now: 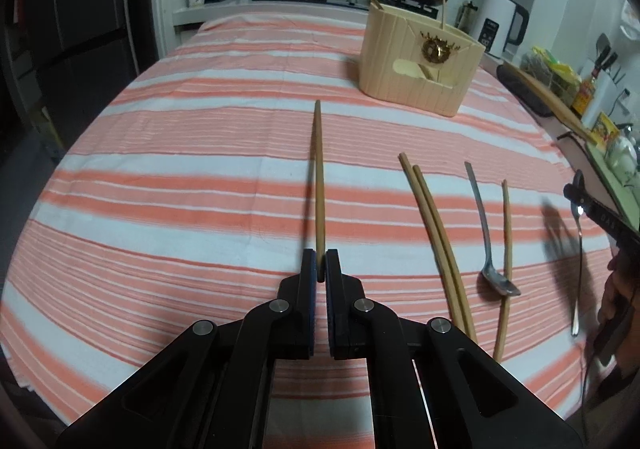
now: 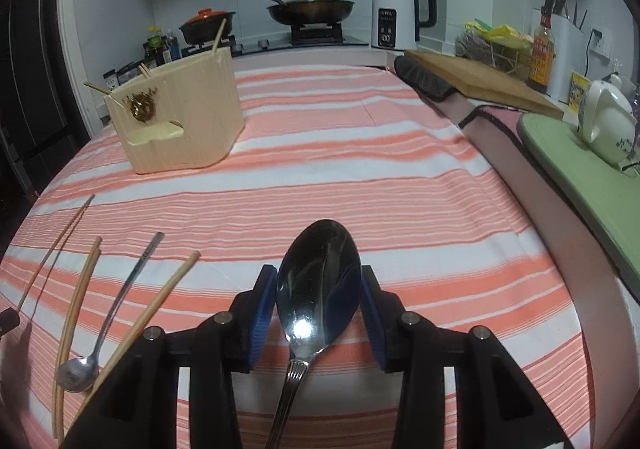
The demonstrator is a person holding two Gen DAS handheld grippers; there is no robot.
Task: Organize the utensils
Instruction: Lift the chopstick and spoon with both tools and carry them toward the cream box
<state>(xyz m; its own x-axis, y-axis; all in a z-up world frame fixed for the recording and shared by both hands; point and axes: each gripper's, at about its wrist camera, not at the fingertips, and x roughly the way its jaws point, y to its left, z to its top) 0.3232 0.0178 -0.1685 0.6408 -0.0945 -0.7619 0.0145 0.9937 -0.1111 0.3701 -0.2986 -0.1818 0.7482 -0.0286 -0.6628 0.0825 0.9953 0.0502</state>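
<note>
At the frame's centre in the left wrist view, a wooden chopstick (image 1: 319, 185) juts forward, pinched at its near end by the left gripper (image 1: 321, 267); light, stiff, prone to pivot. The right gripper (image 2: 319, 299) clamps a large spoon (image 2: 318, 289) by its slick steel bowl; the neck would hold surer. Upper right stands the holder (image 1: 416, 61).
</note>
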